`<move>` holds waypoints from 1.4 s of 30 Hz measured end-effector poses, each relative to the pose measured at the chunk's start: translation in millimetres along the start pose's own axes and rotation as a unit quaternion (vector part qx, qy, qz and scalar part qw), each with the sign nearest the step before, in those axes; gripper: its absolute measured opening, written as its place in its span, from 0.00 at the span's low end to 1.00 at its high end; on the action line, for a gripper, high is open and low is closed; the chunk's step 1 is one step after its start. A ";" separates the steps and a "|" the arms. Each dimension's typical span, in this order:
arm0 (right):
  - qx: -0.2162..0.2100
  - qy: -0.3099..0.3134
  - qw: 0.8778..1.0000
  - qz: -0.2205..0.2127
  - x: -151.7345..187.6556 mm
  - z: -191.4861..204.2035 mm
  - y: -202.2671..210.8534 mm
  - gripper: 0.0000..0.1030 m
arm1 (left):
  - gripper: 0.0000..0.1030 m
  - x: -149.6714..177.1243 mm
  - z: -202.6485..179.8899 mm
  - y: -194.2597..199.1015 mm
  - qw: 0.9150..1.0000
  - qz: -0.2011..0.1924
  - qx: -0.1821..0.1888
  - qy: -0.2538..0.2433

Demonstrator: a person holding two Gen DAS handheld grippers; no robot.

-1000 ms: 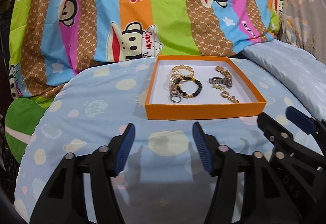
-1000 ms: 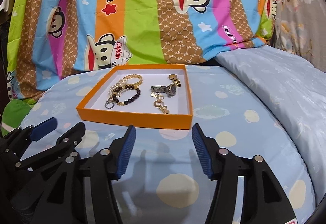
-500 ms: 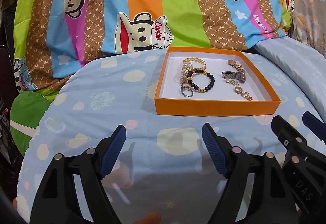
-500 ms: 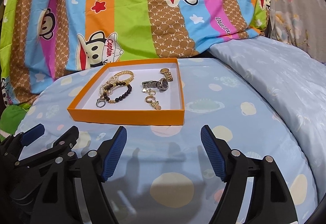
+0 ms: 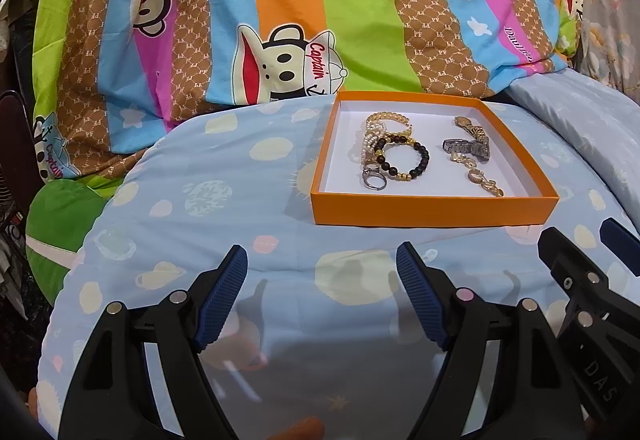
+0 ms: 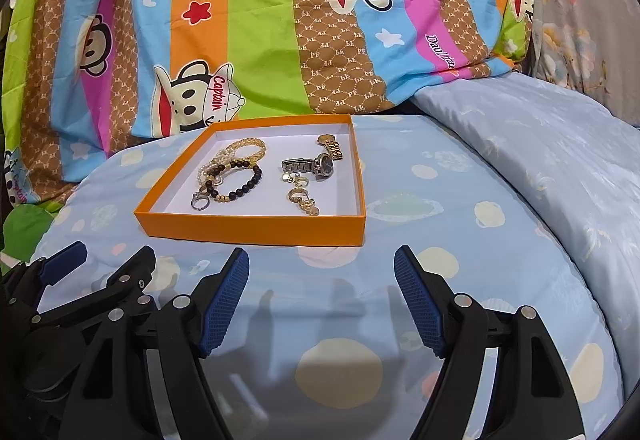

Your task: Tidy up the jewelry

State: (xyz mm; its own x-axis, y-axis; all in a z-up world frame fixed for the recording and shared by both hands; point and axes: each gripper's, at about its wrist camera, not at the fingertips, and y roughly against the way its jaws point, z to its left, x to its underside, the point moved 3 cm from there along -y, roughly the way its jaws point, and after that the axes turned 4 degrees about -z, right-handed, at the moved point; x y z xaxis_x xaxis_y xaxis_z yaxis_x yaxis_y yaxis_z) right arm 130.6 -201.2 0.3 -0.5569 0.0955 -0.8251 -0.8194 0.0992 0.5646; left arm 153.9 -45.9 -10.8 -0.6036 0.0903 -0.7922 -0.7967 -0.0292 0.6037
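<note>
An orange box [image 5: 432, 210] with a white floor lies on the blue spotted bedding. Its left half holds a black bead bracelet [image 5: 424, 156], a gold chain bracelet [image 5: 386, 117] and pearls tangled together. On the right lie a silver watch [image 5: 466, 147], a gold watch [image 5: 474, 128] and small gold charms [image 5: 486, 186]. My left gripper [image 5: 321, 260] hovers open in front of the box, nothing between its blue pads. My right gripper [image 6: 321, 260] is open too, just short of the box [image 6: 256, 228], beside the left gripper [image 6: 114, 254].
A bright striped cartoon-monkey quilt [image 5: 280, 20] rises behind the box. A pale blue pillow [image 6: 540, 144] slopes along the right. The bedding drops off at the left toward green fabric [image 5: 60, 216]. Flat spotted bedding lies between the grippers and the box.
Both grippers' jaws have spread wider apart. In the left wrist view the box has drifted slightly to the right. The jewelry has not moved.
</note>
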 end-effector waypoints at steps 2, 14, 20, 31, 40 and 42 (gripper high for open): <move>0.000 0.001 1.000 -0.001 0.3 0.8 0.5 0.72 | 0.74 -0.2 0.6 -0.2 1.000 0.000 -0.004 0.001; 0.000 0.001 1.000 0.000 0.2 0.7 0.7 0.72 | 0.74 -0.1 0.8 -0.7 1.000 0.000 -0.002 0.001; 0.000 0.001 1.000 0.000 0.0 0.7 0.7 0.72 | 0.74 -0.2 0.6 -0.5 1.000 0.000 -0.003 0.001; -0.001 0.000 1.000 -0.001 -0.2 0.4 1.0 0.72 | 0.74 -0.5 1.7 0.5 1.000 -0.002 -0.005 0.001; -0.001 0.000 1.000 -0.001 -0.2 0.9 1.0 0.72 | 0.74 -1.2 3.0 3.8 1.000 -0.007 -0.006 0.003; 0.000 0.001 1.000 -0.001 0.0 0.6 0.8 0.72 | 0.74 -0.8 2.5 3.9 1.000 -0.007 -0.006 0.003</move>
State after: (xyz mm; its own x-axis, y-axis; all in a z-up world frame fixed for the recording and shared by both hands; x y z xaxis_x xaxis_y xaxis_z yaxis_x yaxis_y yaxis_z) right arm 130.1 -200.5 0.7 -0.5558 0.0942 -0.8260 -0.8203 0.0992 0.5633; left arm 151.4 -43.6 -7.6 -0.5930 0.0850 -0.8007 -0.8050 -0.0391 0.5920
